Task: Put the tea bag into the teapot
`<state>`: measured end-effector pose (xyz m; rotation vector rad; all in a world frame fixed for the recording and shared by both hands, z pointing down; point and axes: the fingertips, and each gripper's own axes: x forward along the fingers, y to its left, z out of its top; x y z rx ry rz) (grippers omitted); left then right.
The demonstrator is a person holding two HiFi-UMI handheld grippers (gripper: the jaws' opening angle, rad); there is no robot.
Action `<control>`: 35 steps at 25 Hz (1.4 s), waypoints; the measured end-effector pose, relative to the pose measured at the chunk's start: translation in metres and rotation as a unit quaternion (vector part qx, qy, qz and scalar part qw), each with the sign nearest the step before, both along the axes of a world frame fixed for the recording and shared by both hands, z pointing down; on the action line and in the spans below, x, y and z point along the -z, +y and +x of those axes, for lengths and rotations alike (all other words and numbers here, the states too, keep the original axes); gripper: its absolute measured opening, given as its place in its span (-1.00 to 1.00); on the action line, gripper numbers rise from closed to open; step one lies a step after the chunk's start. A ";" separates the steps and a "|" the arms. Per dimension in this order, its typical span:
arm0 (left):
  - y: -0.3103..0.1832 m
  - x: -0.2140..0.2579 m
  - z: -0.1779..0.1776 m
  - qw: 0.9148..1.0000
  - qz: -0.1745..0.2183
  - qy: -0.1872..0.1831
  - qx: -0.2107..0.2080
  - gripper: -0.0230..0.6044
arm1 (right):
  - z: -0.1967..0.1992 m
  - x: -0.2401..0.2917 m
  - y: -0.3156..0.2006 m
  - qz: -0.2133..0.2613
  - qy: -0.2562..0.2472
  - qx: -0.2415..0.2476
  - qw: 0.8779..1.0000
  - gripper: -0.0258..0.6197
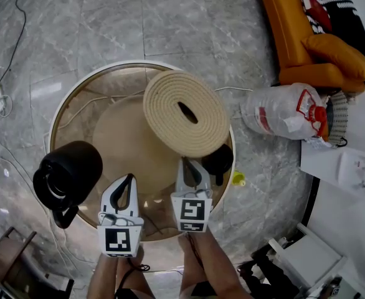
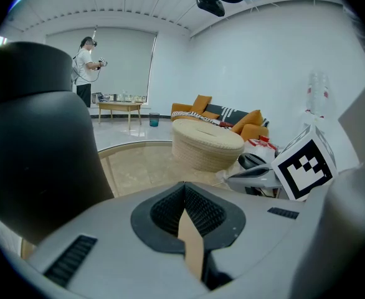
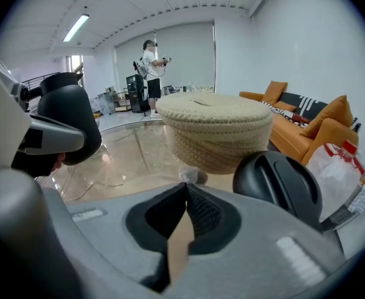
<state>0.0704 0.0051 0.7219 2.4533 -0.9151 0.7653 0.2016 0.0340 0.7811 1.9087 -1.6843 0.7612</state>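
Holding both tools over the table (image 1: 101, 80), we have the left gripper (image 1: 131, 177) closed and empty, near the teapot (image 1: 67, 176). Our right gripper (image 1: 184, 162) is closed too, its tips at the tea bag (image 3: 192, 176), a small pale packet by the basket (image 1: 185, 112). We cannot tell whether it is pinched. A black lid (image 1: 218, 159) sits just beside.

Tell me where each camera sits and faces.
Head view: on the person's head, steeply down at the table; left hand-held gripper, right hand-held gripper and forearms show.
Left gripper view: on the left one, facing the basket; shut jaws show.
Right gripper view: on the right one, same basket; shut jaws show.
All three share the basket.
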 end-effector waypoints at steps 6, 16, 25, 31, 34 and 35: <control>-0.001 0.016 -0.002 1.000 0.011 0.007 0.007 -0.87 | -0.004 0.018 0.001 0.010 0.000 0.006 1.000 -0.92; -0.001 0.072 -0.018 0.999 0.041 0.010 0.013 -0.87 | -0.024 0.073 0.011 0.028 -0.002 0.019 0.999 -0.92; 0.006 0.143 -0.039 0.996 0.095 0.005 0.001 -0.87 | -0.041 0.157 0.016 0.060 0.004 0.037 0.998 -0.92; 0.011 0.198 -0.051 0.994 0.108 0.010 0.013 -0.87 | -0.052 0.218 0.017 0.078 0.008 0.050 0.996 -0.92; 0.012 0.224 -0.058 0.993 0.115 0.014 0.020 -0.87 | -0.065 0.245 0.018 0.084 0.005 0.059 0.995 -0.92; 0.010 0.232 -0.062 0.993 0.118 0.014 0.023 -0.87 | -0.070 0.253 0.016 0.087 0.003 0.063 0.994 -0.92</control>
